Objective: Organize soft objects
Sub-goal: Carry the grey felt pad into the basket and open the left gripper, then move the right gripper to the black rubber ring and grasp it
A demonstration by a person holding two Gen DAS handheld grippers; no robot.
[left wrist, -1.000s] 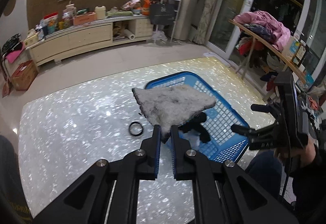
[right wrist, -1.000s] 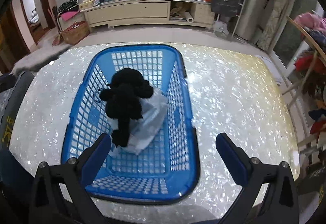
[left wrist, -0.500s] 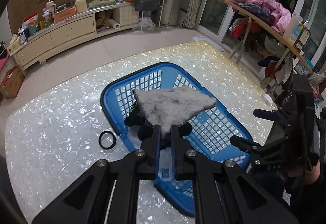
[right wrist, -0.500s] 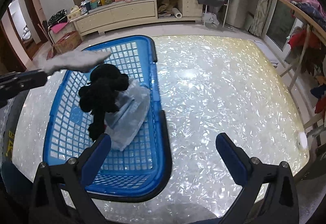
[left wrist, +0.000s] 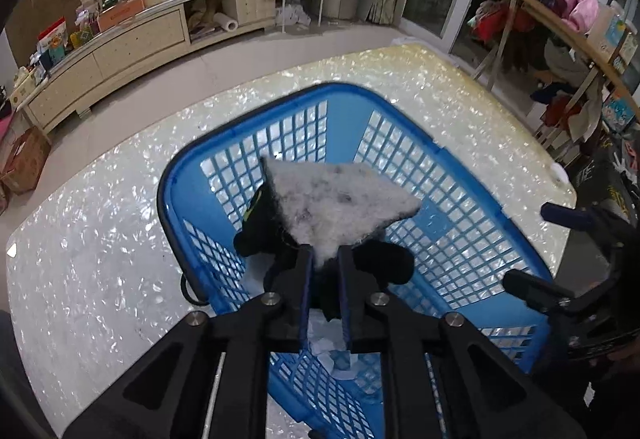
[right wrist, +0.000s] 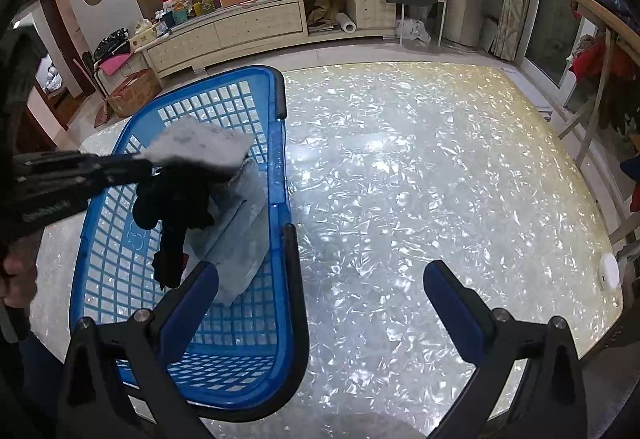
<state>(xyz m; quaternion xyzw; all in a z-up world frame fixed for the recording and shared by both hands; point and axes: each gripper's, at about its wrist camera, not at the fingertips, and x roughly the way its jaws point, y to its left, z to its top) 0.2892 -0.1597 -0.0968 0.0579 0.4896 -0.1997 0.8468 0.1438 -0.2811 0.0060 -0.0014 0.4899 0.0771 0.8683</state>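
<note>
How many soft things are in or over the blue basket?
3: a grey pad held above the basket, a black toy inside, and a pale cloth under it. More may be hidden.

From my left gripper (left wrist: 325,259) I see its jaws pinching a corner of a grey, fuzzy triangular pad (left wrist: 336,201), held above the blue plastic lattice basket (left wrist: 460,215) on the pearly white table (left wrist: 92,239). Under the pad lies a black plush item (left wrist: 376,259), possibly a toy. A black ring (left wrist: 188,289) peeks beside the basket's left wall.
</note>
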